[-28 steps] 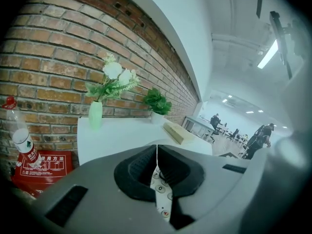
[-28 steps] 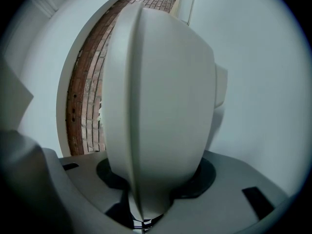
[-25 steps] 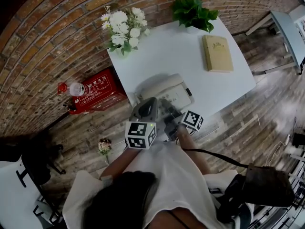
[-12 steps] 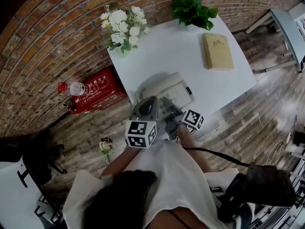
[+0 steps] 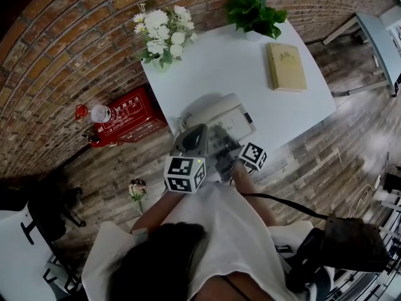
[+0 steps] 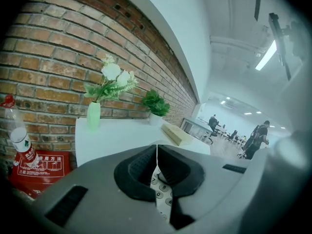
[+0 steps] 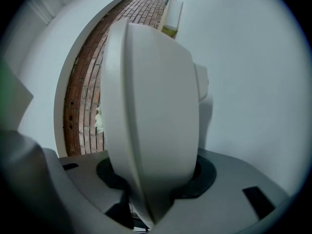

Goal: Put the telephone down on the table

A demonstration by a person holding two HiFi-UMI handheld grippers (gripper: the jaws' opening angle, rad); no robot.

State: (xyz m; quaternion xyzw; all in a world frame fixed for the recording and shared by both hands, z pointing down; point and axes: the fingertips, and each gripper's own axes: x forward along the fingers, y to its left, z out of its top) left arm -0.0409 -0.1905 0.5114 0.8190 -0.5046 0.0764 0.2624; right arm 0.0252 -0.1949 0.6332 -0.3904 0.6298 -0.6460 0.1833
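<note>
The grey-white telephone lies at the near edge of the white table, partly hidden by both grippers. My left gripper is at its near left corner. In the left gripper view its pads are closed on a thin edge of the telephone, whose keypad shows between them. My right gripper is at the near right side. The right gripper view shows it shut on the telephone's broad pale body, which fills that view.
A tan book lies on the table's right. White flowers in a vase and a green plant stand at its far edge by the brick wall. A red box and a bottle sit on the floor left.
</note>
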